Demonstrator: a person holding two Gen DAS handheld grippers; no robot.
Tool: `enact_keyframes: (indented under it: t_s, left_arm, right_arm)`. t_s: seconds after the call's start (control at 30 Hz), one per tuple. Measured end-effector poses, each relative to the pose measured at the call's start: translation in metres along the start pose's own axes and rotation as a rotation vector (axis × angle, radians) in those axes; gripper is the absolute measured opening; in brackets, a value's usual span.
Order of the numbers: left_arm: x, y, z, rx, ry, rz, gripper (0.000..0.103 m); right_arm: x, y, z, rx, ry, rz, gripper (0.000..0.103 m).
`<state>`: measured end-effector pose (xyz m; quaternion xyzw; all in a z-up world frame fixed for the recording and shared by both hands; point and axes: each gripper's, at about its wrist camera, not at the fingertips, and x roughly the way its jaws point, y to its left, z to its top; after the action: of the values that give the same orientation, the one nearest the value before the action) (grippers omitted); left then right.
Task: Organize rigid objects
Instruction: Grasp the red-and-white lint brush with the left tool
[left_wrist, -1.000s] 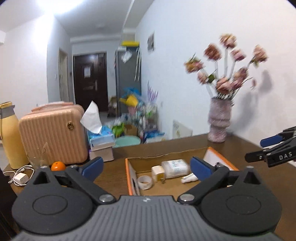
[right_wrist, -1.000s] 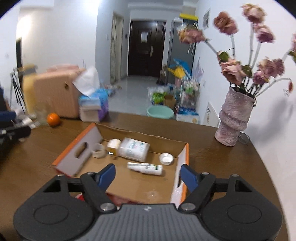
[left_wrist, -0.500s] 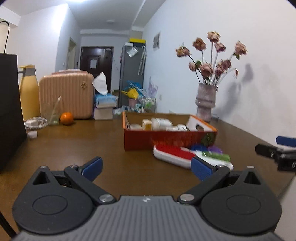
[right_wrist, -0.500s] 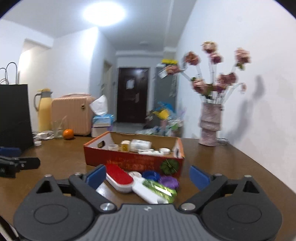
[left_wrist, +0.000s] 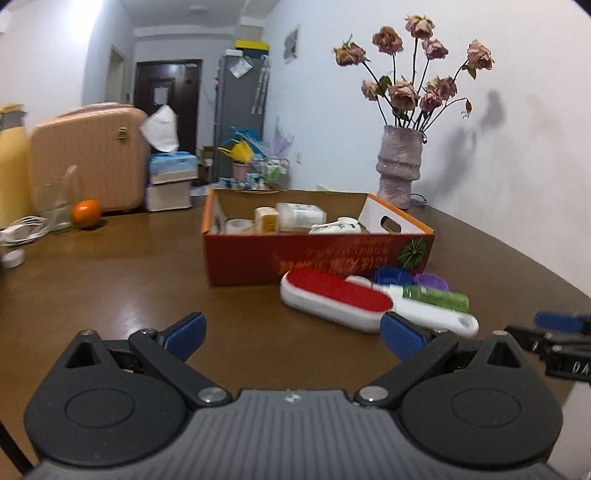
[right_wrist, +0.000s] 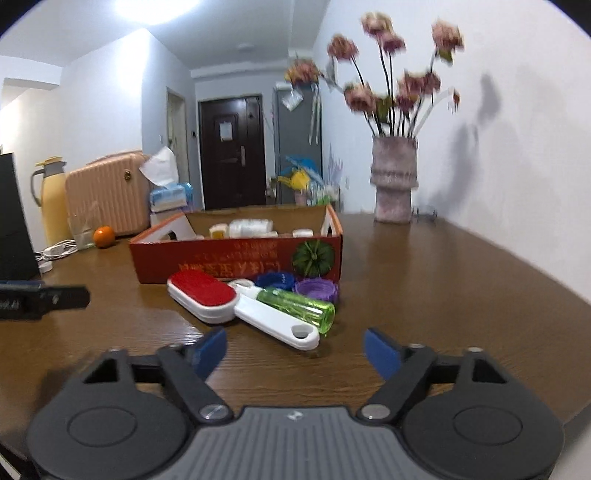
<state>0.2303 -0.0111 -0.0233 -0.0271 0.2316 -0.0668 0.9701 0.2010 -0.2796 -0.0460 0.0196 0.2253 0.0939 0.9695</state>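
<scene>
- Both grippers hover low over the wooden table (left_wrist: 110, 288), on the near side of the orange cardboard box (left_wrist: 317, 258); the left gripper (left_wrist: 291, 332) has its blue pads spread wide with nothing between them.
- Same story on the right gripper (right_wrist: 295, 350): fingers well apart, holding nothing, pointed at the box.
- Just in front of the box lies a white lint brush (right_wrist: 236, 301) with a red pad, its handle angled away from the box toward the right gripper.
- A green clear tube (right_wrist: 299, 306) rests across the brush handle, touching it.
- Tucked against the box's front wall, behind the tube, sit a blue cap (right_wrist: 275, 278) and a purple cap (right_wrist: 317, 288), side by side.
- Inside the box I can make out a roll of tape (left_wrist: 239, 225), a small yellowish carton (left_wrist: 266, 218), a white bottle on its side (left_wrist: 301, 216) and a white spray bottle (left_wrist: 338, 226).
- Beyond the box to its right, near the wall, stands a vase of dried roses (left_wrist: 399, 166).
- Off to the box's left, an orange (left_wrist: 86, 213) sits by a pink suitcase (left_wrist: 88, 155), with a tissue box (left_wrist: 171, 162) and a yellow thermos (right_wrist: 53, 199) nearby.
</scene>
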Motion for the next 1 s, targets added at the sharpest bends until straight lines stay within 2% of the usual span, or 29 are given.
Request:
enact_keyframes:
  t_s: [0.07,0.1,0.13,0.17,0.2,0.37,0.5,0.57,0.67,0.77,1.0]
  left_arm:
    - [0.029,0.004,0.014,-0.013,0.027,-0.043,0.098]
    - [0.046,0.006,0.020,-0.016,0.054,-0.067,0.096]
    - [0.062,0.007,0.024,-0.010,0.091,-0.090,0.089]
    - [0.077,0.007,0.028,-0.003,0.127,-0.107,0.076]
    - [0.090,0.008,0.032,0.000,0.147,-0.113,0.071]
    - [0.136,0.013,0.045,-0.023,0.194,-0.147,0.070]
    - [0.158,0.016,0.048,-0.039,0.217,-0.169,0.070]
    - [0.166,0.022,0.045,-0.081,0.239,-0.184,0.068]
    - [0.170,0.029,0.042,-0.153,0.248,-0.216,0.065]
    - [0.160,0.027,0.038,-0.145,0.231,-0.209,0.064]
    - [0.114,0.034,0.016,-0.186,0.212,-0.179,0.060]
  right_arm:
    - [0.021,-0.009,0.005,0.050,0.043,0.015,0.054]
    - [0.029,-0.012,0.007,0.069,0.057,0.019,0.051]
    - [0.038,-0.016,0.008,0.094,0.071,0.024,0.045]
    - [0.046,-0.020,0.008,0.115,0.080,0.027,0.043]
    - [0.054,-0.025,0.008,0.139,0.092,0.028,0.042]
    - [0.079,-0.036,0.009,0.197,0.121,0.054,0.038]
    - [0.094,-0.042,0.008,0.247,0.154,0.089,0.032]
    - [0.098,-0.045,0.008,0.265,0.161,0.093,0.030]
    - [0.101,-0.051,0.006,0.297,0.159,0.109,0.029]
    - [0.104,-0.052,0.006,0.304,0.165,0.119,0.026]
    - [0.106,-0.054,0.008,0.310,0.167,0.130,0.026]
